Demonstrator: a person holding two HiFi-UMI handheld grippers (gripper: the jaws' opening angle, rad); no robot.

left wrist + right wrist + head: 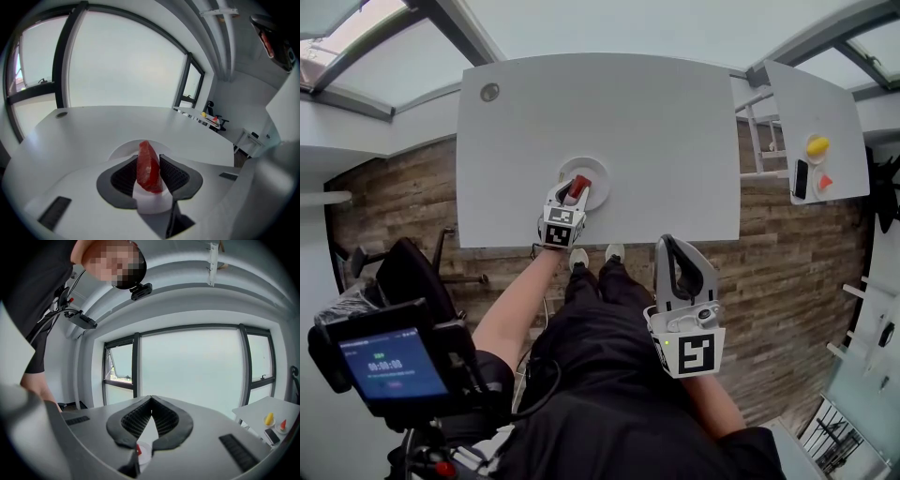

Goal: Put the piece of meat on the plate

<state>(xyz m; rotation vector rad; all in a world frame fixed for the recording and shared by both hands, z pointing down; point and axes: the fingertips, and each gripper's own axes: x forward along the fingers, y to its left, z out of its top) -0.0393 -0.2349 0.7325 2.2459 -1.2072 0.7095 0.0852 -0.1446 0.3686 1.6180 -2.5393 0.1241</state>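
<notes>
A white bench (675, 112) fills the view from above. Left of centre, the left gripper (574, 195) reaches over a round white plate (599, 173) near the bench's front edge. It grips the piece of meat (149, 168), a red slice standing on edge between its pads, low over the plate. We judge it is held upright like this so it can be lowered and let go cleanly. To the right, the right gripper (667, 241) waits off the bench by the person's lap, closed on nothing. One gripper looks enough here.
</notes>
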